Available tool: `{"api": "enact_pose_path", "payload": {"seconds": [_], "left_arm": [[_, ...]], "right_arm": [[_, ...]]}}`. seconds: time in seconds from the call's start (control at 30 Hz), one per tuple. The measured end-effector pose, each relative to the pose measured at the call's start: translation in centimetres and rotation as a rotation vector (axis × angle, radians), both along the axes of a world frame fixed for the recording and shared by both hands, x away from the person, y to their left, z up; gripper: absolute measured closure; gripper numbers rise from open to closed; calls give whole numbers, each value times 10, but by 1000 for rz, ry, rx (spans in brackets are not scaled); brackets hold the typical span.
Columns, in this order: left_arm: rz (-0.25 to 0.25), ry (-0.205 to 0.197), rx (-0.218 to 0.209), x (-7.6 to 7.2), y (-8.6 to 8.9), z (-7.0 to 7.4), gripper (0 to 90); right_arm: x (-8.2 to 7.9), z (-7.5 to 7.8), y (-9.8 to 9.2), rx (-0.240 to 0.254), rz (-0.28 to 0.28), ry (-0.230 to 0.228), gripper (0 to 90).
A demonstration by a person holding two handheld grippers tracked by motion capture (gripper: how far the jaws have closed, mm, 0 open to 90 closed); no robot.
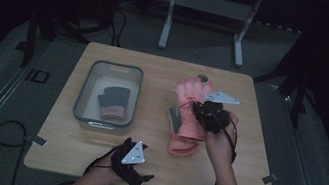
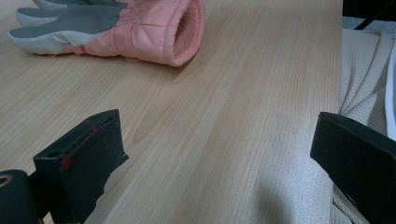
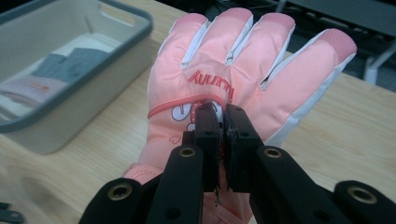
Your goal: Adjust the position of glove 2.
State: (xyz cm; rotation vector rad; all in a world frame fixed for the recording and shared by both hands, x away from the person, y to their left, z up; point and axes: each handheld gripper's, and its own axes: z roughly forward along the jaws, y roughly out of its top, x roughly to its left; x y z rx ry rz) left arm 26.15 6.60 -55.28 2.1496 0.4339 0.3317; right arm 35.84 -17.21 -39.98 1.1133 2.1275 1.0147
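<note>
My right gripper [image 1: 201, 110] [image 3: 219, 122] is shut on the back of a pink glove [image 1: 190, 91] [image 3: 261, 60]. The glove is held up above the table, its fingers spread and pointing away. Under it, on the wooden table [image 1: 239, 176], lies a second pink glove [image 1: 183, 144] [image 2: 140, 32] with a grey palm, its cuff towards me. Near the front edge my left gripper [image 1: 140, 160] [image 2: 217, 135] rests low over the wood. It is open, with nothing between its jaws, and it points at that cuff.
A grey bin [image 1: 82, 94] [image 3: 84, 112] stands on the left half of the table with a grey and pink glove [image 1: 112, 103] inside. A metal frame [image 1: 166, 27] stands on the floor beyond the far edge.
</note>
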Motion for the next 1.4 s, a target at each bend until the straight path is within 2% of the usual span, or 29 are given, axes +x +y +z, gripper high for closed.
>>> {"api": "enact_pose_path", "payload": {"seconds": [0.1,0.2,0.47,0.73,0.9,1.03,1.1,1.27,1.37,1.4], "left_arm": [[-1,-3,1,-1,0,1,22],[2,-5,-4,-1,1,1,22],[-3,-2,0,-2,-1,0,22],[-3,3,-3,-1,-1,-1,22],[-7,6,5,-1,-1,-1,22],[-9,9,8,-1,-2,-1,22],[-12,14,10,-2,-3,-2,22],[-1,22,19,0,-3,-2,22],[15,32,10,1,-2,-1,22],[36,32,7,1,-2,0,22]], "right_arm": [[-3,-6,13,-21,18,-4,853],[-3,-14,16,-25,17,19,853],[-2,-40,14,-57,-54,59,853],[9,-68,13,-79,-102,135,853],[16,-78,18,-102,-116,149,852],[20,-86,21,-94,-110,168,851],[22,-94,23,-86,-100,174,845],[22,-96,22,-80,-85,170,817],[20,-89,19,-62,-75,152,763],[19,-86,19,-58,-70,145,753]]}}
